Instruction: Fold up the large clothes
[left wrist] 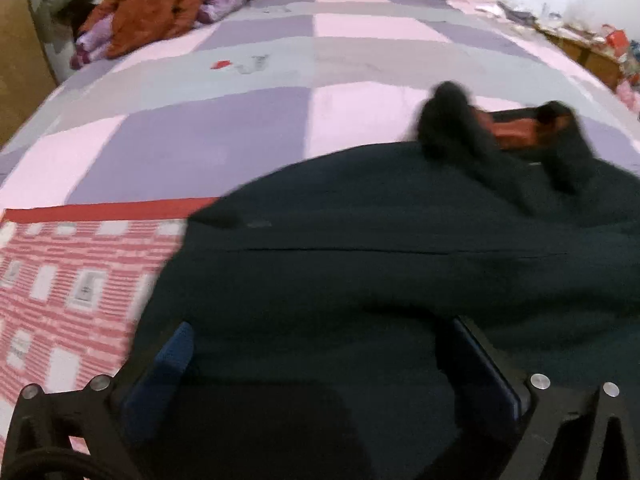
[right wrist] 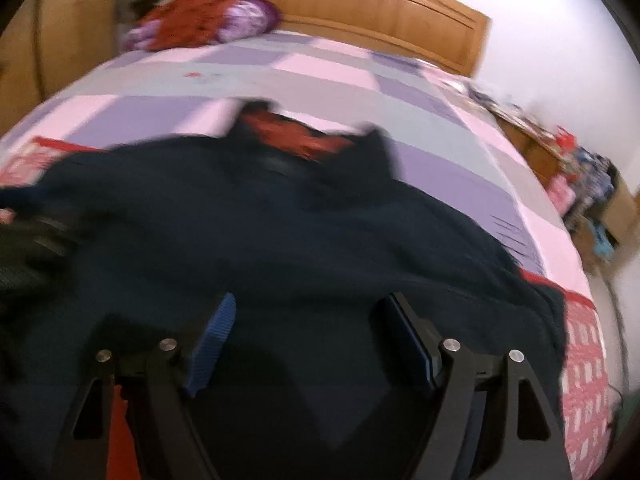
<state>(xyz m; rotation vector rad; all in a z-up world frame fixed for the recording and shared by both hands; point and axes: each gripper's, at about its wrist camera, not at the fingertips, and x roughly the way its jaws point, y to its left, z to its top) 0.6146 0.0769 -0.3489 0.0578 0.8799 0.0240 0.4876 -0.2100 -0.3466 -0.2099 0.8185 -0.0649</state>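
The bed fills most of the room, spread with a checked cover of pink, lilac and grey, a red-and-white patterned blanket lying across its near end. On top of that, toward the near edge, lies the big dark jacket, spread roughly flat with its collar and red lining pointing toward the headboard. A heap of orange and purple bedding sits up by the pillows, well apart from the jacket.

Both tools hover over the near part of the jacket. The left gripper has its jaws spread wide, dark cloth under them but nothing pinched. The right gripper is likewise spread, pads clear of the cloth (everything is blurred, so fine contact is hard to judge).

This looks like the start of a fold. Next, I'd guess, each gripper must drop onto an edge and pinch it before lifting it toward the collar.
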